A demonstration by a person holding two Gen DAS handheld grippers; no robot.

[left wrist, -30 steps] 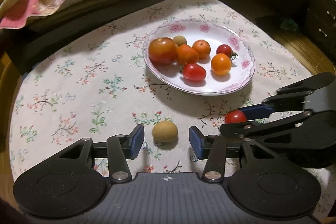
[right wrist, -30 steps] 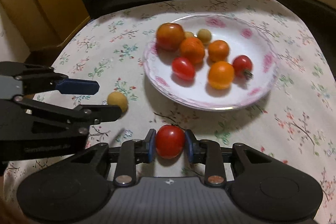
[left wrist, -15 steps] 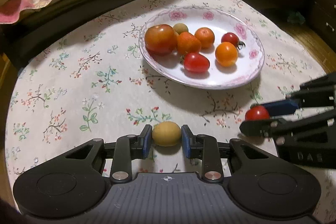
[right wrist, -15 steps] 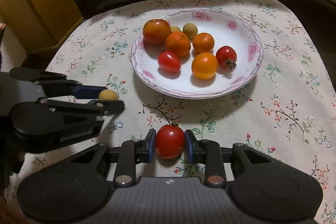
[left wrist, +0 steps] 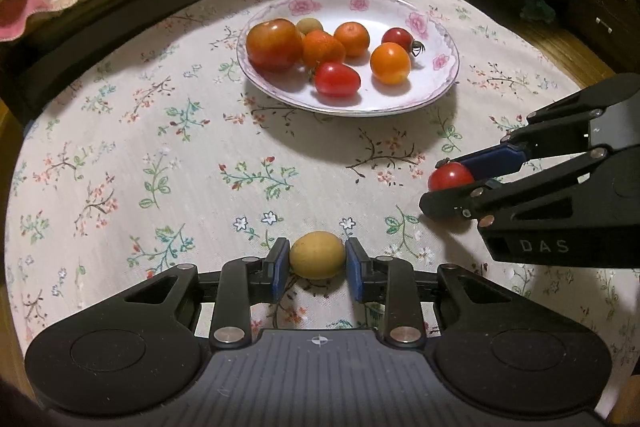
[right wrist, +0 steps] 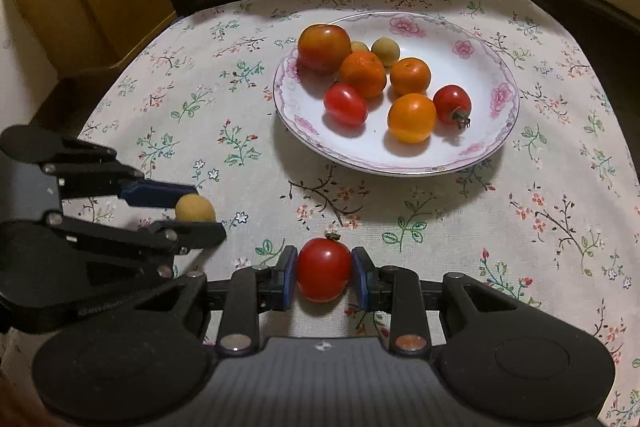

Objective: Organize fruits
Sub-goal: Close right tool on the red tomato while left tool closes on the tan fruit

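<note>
Fruit sits gripped in both tools above the counter: left tool (left wrist: pixel 317 263) pinches a round tan longan (left wrist: pixel 316 255), right tool (right wrist: pixel 325 277) a glossy red tomato (right wrist: pixel 324 269), both near the plate (right wrist: pixel 496 131).

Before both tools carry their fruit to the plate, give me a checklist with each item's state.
1. Left tool shut on the yellow fruit: ok.
2. Right tool shut on the red tomato: ok.
3. Free room on the plate, right side bare: ok.
4. Cloth between tools and plate unobstructed: ok.
5. Tools apart from each other: ok.
6. Fruits lifted off the cloth: cannot tell.
</note>
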